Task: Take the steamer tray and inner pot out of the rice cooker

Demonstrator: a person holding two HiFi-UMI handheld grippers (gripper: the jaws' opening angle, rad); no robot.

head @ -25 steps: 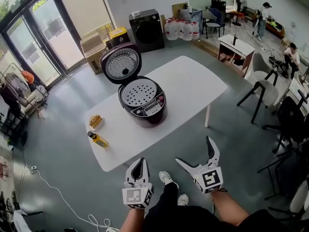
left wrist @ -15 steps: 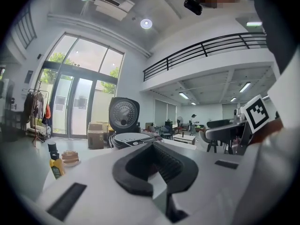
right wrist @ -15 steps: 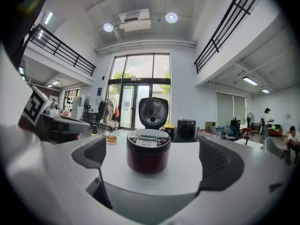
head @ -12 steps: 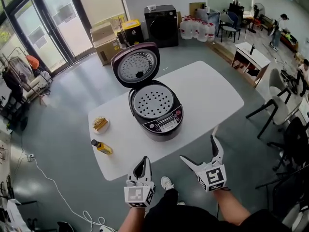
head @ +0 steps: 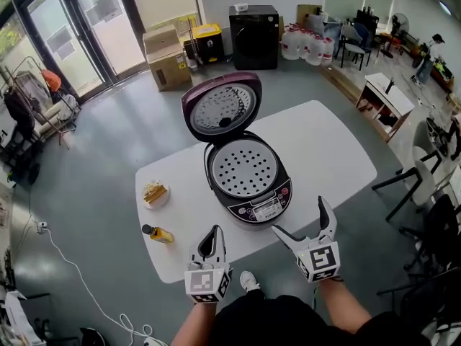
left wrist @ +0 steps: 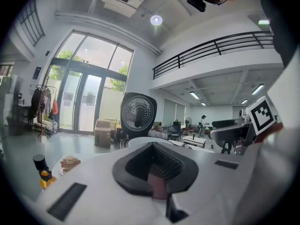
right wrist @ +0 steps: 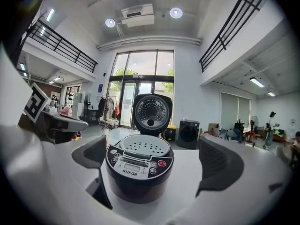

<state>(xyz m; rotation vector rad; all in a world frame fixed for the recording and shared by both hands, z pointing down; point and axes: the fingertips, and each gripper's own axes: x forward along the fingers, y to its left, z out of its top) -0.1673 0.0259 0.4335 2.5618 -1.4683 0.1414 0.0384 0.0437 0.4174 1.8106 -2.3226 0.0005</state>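
A dark purple rice cooker [head: 248, 186] [right wrist: 139, 170] stands on the white table [head: 328, 146] with its lid [head: 221, 107] [right wrist: 150, 113] swung up. A white perforated steamer tray [head: 244, 168] [right wrist: 142, 145] sits in its top; the inner pot under it is hidden. My left gripper [head: 210, 243] [left wrist: 154, 165] hangs shut and empty at the table's near edge, left of the cooker. My right gripper [head: 304, 222] [right wrist: 150, 165] is open just in front of the cooker, jaws spread wider than its body, touching nothing.
A small plate of food [head: 155, 193] [left wrist: 69, 162] and a yellow bottle with a black cap [head: 157, 233] [left wrist: 42, 172] sit on the table's left part. Chairs [head: 425, 186], a side desk [head: 389, 92], cardboard boxes [head: 167, 56] and a black appliance [head: 253, 26] stand around the room.
The view has closed in on the table: cooker and table now sit nearer and lower in the head view. Both grippers keep their poses, left shut, right open.
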